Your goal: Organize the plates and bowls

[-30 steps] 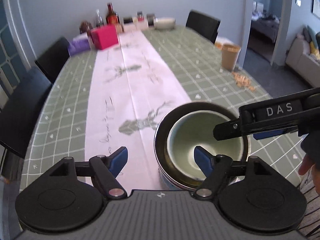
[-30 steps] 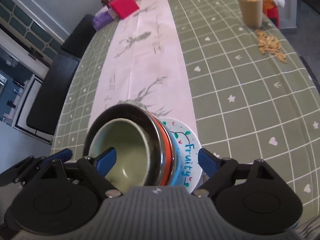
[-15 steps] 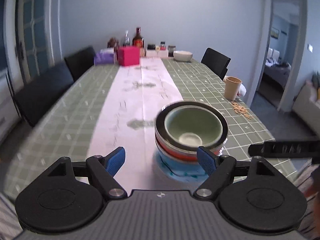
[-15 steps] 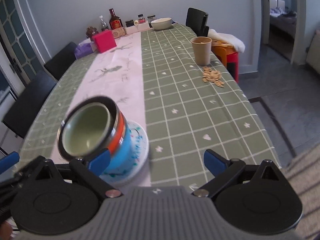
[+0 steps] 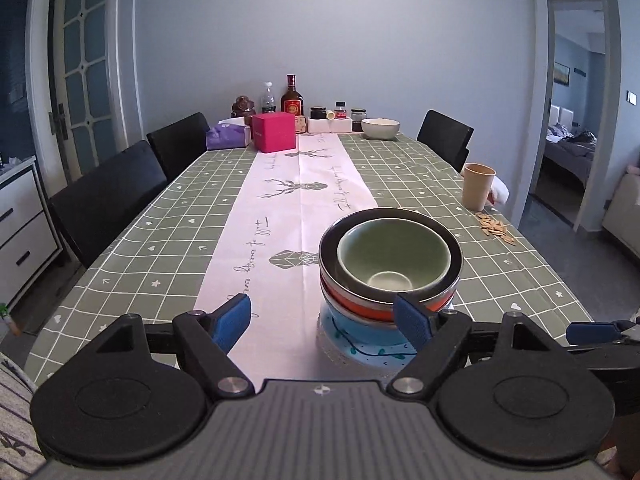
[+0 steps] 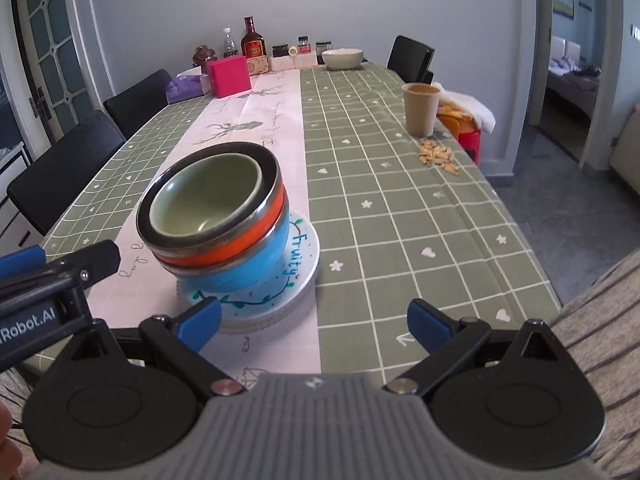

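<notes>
**Stacked bowls sitting on the plate, both grippers empty**

The green bowl [image 5: 394, 254] is nesting inside the steel bowl [image 6: 256, 210], which is sitting on an orange bowl [image 6: 228, 254] and a blue bowl [image 6: 248, 272], all resting on the plate [image 6: 298, 276] on the table [image 6: 400, 200]. The left gripper [image 5: 324, 320] and right gripper [image 6: 314, 320] are both hovering near the stack, fingers spread wide, holding nothing.

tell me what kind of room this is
Most likely a home dining room: a long table with a green checked cloth, black chairs along its sides, and a doorway to a bedroom on the right.
</notes>
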A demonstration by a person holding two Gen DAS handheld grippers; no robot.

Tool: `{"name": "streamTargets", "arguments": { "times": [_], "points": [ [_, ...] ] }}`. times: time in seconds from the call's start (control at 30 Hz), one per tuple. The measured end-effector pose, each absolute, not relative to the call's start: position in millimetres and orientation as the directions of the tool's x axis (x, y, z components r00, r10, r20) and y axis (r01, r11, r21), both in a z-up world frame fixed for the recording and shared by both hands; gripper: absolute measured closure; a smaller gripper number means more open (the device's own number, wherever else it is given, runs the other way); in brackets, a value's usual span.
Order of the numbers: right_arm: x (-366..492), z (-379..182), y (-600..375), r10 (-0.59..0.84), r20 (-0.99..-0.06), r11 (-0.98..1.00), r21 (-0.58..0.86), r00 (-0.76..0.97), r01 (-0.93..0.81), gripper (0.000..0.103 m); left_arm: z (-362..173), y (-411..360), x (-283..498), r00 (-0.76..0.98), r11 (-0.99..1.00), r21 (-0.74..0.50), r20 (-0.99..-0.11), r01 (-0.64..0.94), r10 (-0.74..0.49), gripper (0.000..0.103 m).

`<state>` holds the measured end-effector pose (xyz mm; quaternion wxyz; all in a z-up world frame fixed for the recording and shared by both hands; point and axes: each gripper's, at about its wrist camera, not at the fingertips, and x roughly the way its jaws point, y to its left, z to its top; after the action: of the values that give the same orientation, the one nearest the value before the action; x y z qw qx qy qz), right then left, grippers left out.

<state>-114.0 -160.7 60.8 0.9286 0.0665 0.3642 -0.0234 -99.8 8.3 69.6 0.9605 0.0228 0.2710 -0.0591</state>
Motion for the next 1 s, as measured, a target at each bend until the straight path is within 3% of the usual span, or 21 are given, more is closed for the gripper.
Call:
{"name": "streamTargets", "arguments": {
  "times": [1.0],
  "points": [
    [-108, 41, -156, 0.007, -0.745, 0.988, 0.106, 0.667, 0.108, 0.006, 51, 9, -88, 0.759, 0.992, -0.027, -0.641, 0.12, -0.109, 0.008]
  ]
}}
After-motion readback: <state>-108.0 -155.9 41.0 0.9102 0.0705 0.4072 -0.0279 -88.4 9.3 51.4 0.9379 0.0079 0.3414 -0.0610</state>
